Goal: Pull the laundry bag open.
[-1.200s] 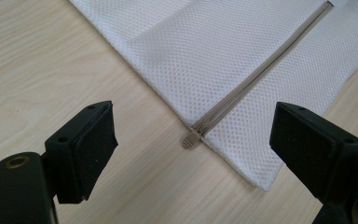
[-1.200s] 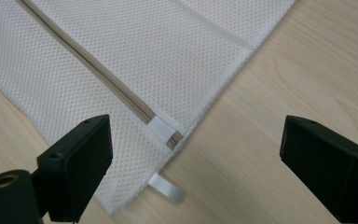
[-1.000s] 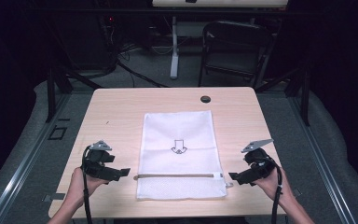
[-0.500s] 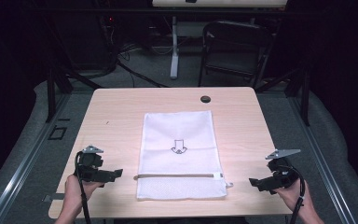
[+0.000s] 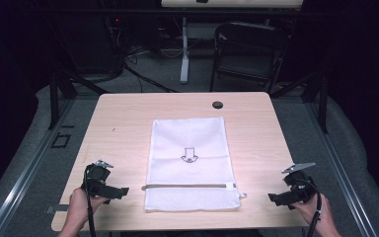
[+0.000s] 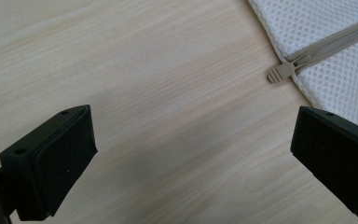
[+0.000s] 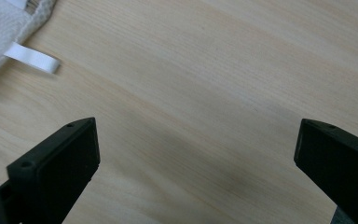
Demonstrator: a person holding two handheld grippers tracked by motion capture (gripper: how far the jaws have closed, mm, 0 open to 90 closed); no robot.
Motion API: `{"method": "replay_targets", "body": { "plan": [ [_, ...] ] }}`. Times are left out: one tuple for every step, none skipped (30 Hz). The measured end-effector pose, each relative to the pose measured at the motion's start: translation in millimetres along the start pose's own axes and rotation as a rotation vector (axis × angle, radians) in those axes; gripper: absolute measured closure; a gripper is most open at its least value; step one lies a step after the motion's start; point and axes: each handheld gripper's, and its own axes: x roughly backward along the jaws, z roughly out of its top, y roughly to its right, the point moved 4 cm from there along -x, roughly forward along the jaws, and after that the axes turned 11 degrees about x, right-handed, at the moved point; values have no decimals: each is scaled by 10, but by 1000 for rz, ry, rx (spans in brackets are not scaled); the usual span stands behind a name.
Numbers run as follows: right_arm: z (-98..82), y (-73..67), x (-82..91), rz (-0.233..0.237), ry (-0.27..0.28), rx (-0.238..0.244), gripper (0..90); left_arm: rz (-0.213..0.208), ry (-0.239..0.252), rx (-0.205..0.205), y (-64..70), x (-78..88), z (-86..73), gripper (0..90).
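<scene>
Left gripper (image 5: 121, 190) low over near-left corner of table (image 5: 128, 118), held in left hand (image 5: 79, 207), pointing right toward mesh bag (image 5: 190, 143); fingers (image 6: 65, 149) released, spread wide, just been opening further, nothing between them but bare wood. In left gripper view, beige zipper pull (image 6: 279, 73) at bag's left edge, ahead of the fingers and apart from them. White mesh bag flat at table centre, long side running away from the person, small arrow print (image 5: 189, 155) mid-panel, grey zipper (image 5: 187, 186) across near end, white loop tag (image 5: 242, 196) at near-right corner. Small dark round disc (image 5: 217, 104) near far edge of table, well apart from bag. Right gripper (image 5: 274, 198) at near-right table edge, held in right hand (image 5: 318, 215), pointing left toward bag, well apart from it; fingers (image 7: 60, 168) released, wide, bare table between. Loop tag also in right gripper view, upper left, lying on wood just off bag corner.
</scene>
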Motion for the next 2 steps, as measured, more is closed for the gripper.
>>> {"method": "replay_targets", "body": {
  "plan": [
    [-6,7,-9,-2,-10,3,0,9,5,-4,-7,7,8,0],
    [-7,11,-18,-2,-12,-1,0,3,9,0,-15,4,11,0]
  ]
}}
